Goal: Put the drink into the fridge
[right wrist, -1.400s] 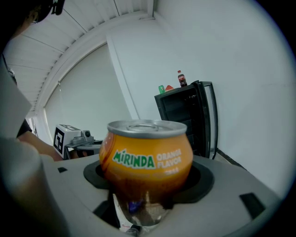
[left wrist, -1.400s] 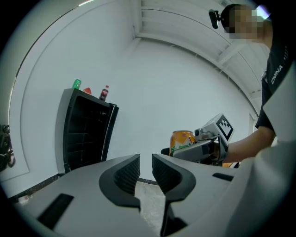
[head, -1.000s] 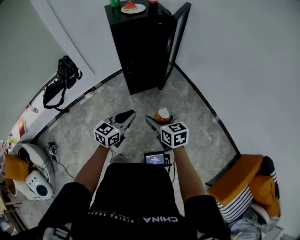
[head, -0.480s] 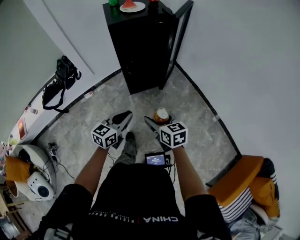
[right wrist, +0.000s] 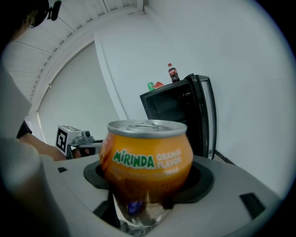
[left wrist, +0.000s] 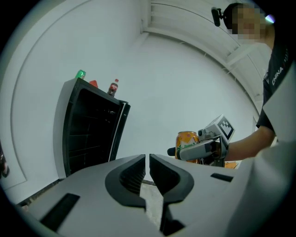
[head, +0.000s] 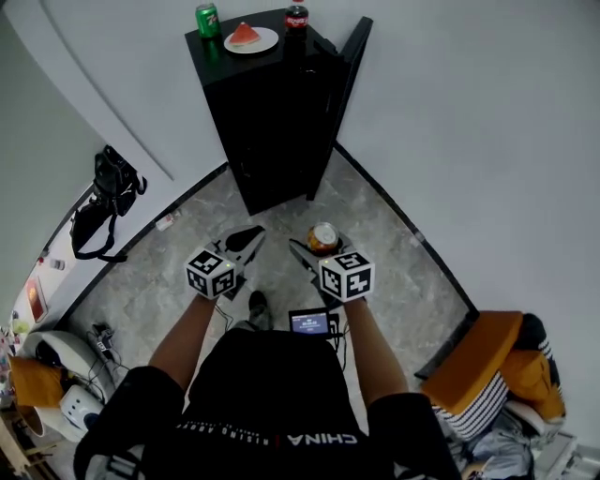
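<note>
**Head view.** The right gripper (head: pixel 314 251) is clamped on the orange drink can (head: pixel 324 234), which it holds upright above the floor, well short of the black fridge (head: pixel 267 122) at the far wall. The fridge door (head: pixel 339 89) stands open on the right. On the fridge top are a green can (head: pixel 207 19), a plate (head: pixel 249 39) and a cola bottle (head: pixel 296 17). The left gripper (head: pixel 246 238) is level with the right one, to its left.

**Left gripper view.** The jaws are closed to a thin slit with nothing between them. The fridge's dark interior faces the camera, and its shelves are too dim to tell whether one is free.

**Right gripper view.** The jaws grip the can low on its body, leaving most of it above the pads.

**Hazards.** With so low a grip, a jolt while approaching could probably rock or tip the can. The door edge on the right could clip the can or the gripper if the entry line drifts that way. A crowded shelf would block placement.
</note>
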A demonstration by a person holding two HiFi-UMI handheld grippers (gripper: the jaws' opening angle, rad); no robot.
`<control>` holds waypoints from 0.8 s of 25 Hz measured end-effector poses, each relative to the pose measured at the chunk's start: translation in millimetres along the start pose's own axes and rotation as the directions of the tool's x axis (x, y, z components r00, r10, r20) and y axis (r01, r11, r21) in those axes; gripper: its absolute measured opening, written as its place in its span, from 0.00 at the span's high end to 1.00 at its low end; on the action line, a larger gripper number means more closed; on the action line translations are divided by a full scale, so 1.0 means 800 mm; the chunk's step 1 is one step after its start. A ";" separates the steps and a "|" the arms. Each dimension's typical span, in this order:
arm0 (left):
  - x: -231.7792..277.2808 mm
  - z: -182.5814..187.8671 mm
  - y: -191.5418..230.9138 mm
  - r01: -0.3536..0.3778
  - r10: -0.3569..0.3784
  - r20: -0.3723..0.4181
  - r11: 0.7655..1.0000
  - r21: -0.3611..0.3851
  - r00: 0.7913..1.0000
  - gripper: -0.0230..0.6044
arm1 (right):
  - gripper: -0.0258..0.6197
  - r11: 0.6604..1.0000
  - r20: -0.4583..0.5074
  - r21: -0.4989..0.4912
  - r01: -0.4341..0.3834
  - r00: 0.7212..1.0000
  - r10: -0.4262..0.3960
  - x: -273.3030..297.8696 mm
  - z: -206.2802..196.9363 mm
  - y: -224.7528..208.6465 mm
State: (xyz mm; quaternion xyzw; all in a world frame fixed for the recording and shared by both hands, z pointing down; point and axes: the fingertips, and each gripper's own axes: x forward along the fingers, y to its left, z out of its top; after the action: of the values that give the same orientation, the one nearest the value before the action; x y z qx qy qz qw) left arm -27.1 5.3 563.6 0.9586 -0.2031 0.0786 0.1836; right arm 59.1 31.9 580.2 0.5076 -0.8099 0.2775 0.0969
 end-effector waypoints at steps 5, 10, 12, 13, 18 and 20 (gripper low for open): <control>0.007 0.026 0.045 0.046 -0.045 -0.015 0.999 0.028 0.999 0.92 | 0.43 0.999 0.016 -0.015 0.040 0.999 -0.040 0.039 0.038 -0.001; 0.008 0.031 0.085 0.075 -0.073 -0.037 0.996 0.039 0.997 0.93 | 0.43 0.997 0.039 0.009 0.075 0.996 -0.075 0.073 0.055 -0.002; 0.008 0.032 0.098 0.079 -0.078 -0.041 0.996 0.031 0.996 0.94 | 0.43 0.996 0.039 0.021 0.083 0.996 -0.083 0.082 0.058 -0.001; 0.008 0.032 0.103 0.082 -0.081 -0.042 0.996 0.027 0.996 0.94 | 0.43 0.996 0.035 0.023 0.086 0.996 -0.086 0.085 0.058 -0.001; 0.019 0.025 0.121 0.088 -0.087 -0.057 0.996 0.010 0.995 0.94 | 0.43 0.995 0.009 0.037 0.093 0.996 -0.093 0.104 0.058 -0.014; 0.028 0.024 0.130 0.082 -0.082 -0.061 0.997 0.001 0.995 0.94 | 0.43 0.995 0.001 0.041 0.087 0.996 -0.087 0.113 0.060 -0.022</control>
State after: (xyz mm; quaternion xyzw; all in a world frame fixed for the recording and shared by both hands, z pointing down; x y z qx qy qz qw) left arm -48.9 -98.1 584.3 0.9635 -0.1577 0.1007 0.1913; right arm 37.9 -69.7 586.7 0.5446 -0.7813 0.2888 0.0976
